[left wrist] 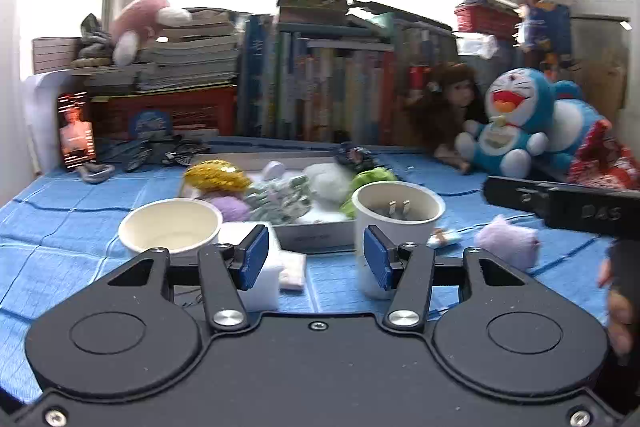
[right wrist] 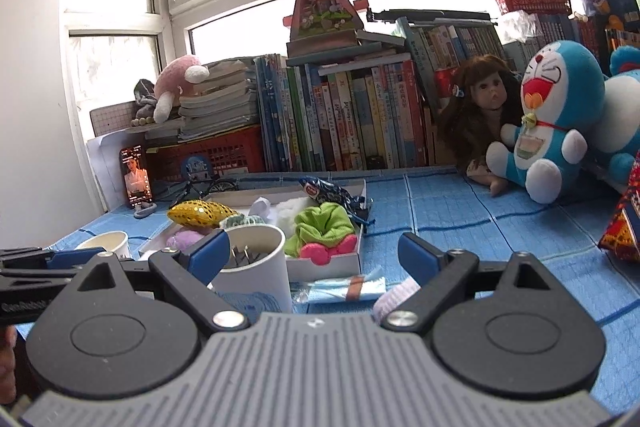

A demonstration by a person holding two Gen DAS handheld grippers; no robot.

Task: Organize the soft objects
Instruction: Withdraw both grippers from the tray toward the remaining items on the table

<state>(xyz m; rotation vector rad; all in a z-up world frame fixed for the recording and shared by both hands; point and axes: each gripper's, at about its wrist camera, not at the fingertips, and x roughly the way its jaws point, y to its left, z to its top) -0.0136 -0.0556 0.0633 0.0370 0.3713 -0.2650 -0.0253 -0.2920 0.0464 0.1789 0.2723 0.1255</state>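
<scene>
Left tool (left wrist: 316, 261): blue pads partly apart, nothing gripped between them; white block (left wrist: 262, 283) just behind left pad, tall white cup (left wrist: 394, 223) just behind right pad, contact not discernible. Right tool (right wrist: 314, 259): pads wide apart, nothing held; same tall white cup (right wrist: 256, 267) close against its left pad, folded blue packet (right wrist: 348, 289) lying flat in the gap. Soft objects: shallow white tray (right wrist: 344, 261) on blue-covered bench (right wrist: 500, 227), holding gold sequined pouch (right wrist: 200, 214), green cloth (right wrist: 322, 223), pink piece (right wrist: 326, 251), white fluff (right wrist: 294, 209), lilac ball (right wrist: 186, 239). Outside tray: lilac plush (left wrist: 510, 243) on bench, right of cup and just under right tool in the left view. Low white bowl (left wrist: 172, 229) left of tray. Background: blue-and-white plush cat (right wrist: 556, 119), doll (right wrist: 486, 103), row of books (right wrist: 344, 115).
</scene>
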